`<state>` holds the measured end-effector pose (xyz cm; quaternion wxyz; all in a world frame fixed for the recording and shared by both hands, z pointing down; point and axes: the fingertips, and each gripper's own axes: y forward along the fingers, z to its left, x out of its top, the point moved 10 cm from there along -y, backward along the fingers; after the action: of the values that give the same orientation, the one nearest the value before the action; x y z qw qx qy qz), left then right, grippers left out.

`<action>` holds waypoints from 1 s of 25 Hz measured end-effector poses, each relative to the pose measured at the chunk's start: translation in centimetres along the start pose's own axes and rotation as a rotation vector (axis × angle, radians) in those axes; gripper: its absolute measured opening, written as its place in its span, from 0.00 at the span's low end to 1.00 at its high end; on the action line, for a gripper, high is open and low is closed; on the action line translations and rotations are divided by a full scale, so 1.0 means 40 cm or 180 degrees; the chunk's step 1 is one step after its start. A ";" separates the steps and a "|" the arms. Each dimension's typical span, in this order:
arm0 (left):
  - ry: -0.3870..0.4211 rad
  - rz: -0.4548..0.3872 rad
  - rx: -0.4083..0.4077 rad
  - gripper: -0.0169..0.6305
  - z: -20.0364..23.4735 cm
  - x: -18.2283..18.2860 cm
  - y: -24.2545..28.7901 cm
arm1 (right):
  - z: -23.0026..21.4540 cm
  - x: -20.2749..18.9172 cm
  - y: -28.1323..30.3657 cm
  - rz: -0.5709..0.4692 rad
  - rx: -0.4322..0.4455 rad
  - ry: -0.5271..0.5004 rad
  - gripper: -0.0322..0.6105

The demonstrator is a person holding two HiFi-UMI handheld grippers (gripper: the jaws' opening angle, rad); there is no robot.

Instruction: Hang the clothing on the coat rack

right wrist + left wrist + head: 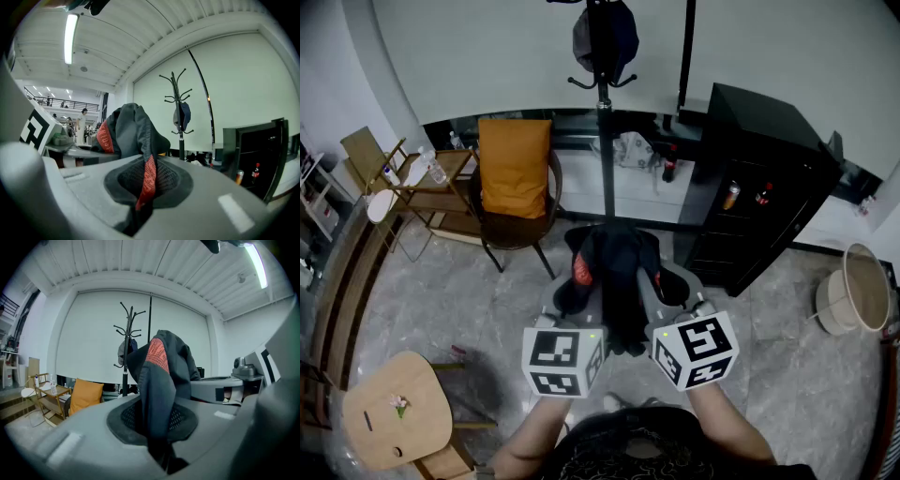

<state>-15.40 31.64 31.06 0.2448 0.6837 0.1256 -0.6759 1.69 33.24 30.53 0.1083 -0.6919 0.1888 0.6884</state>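
Both pairs of fingers are pinched almost together on cloth. The left gripper (161,453) and the right gripper (136,211) each clamp a fold of the dark grey jacket with orange-red trim (614,272), held bunched between them above the floor. Beyond it, well apart, stands the black metal coat rack (605,112), with a dark blue item (605,37) on its hooks.

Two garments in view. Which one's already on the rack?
The small dark garment hanging high on the coat rack. The other, a black garment with red trim, is clamped in the left tool and right tool.
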 end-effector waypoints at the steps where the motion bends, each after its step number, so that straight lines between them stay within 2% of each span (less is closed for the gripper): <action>1: -0.0001 -0.0001 0.0005 0.09 0.004 -0.001 -0.002 | 0.005 -0.001 0.002 0.0007 0.0006 -0.0005 0.09; 14: -0.0056 0.0054 0.0101 0.09 0.075 -0.017 -0.009 | 0.050 -0.015 0.051 0.0066 0.0121 0.0020 0.09; 25: -0.0067 0.0090 0.0138 0.09 0.106 -0.021 0.070 | -0.001 -0.025 0.128 0.0057 0.0168 0.0056 0.09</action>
<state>-17.68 27.26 32.47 0.2409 0.6834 0.0987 -0.6821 -0.35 28.69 32.08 0.1186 -0.6931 0.2140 0.6781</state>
